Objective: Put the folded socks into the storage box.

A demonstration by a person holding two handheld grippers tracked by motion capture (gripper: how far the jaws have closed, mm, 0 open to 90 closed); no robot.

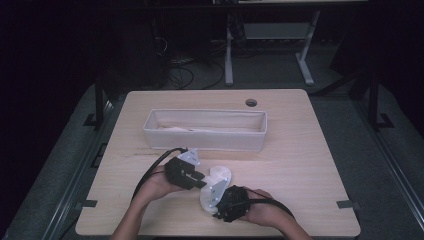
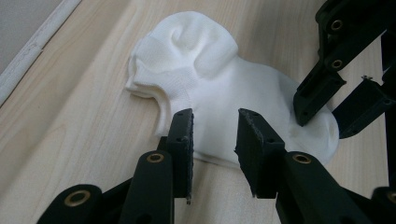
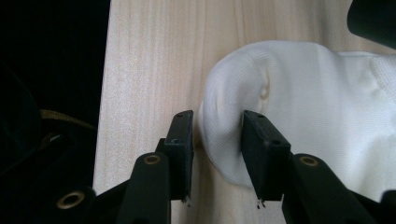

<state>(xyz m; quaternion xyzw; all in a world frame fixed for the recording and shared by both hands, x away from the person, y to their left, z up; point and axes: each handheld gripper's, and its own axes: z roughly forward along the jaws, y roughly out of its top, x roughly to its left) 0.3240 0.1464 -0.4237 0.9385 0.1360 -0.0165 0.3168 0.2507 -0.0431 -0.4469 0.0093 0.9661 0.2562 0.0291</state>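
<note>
Crumpled white knit sock [image 1: 216,184] lies on the pale wooden bench [image 1: 300,170], near the front edge. Left gripper [image 2: 215,133] straddles its middle, right gripper [image 3: 217,133] its rounded end, neither clamped yet. I'd sink both deeper before squeezing, so the fabric doesn't slip.

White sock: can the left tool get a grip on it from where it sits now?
Probably yes. The left tool already straddles the white sock's near edge, jaws apart, nothing between; the right tool works its far end.
</note>
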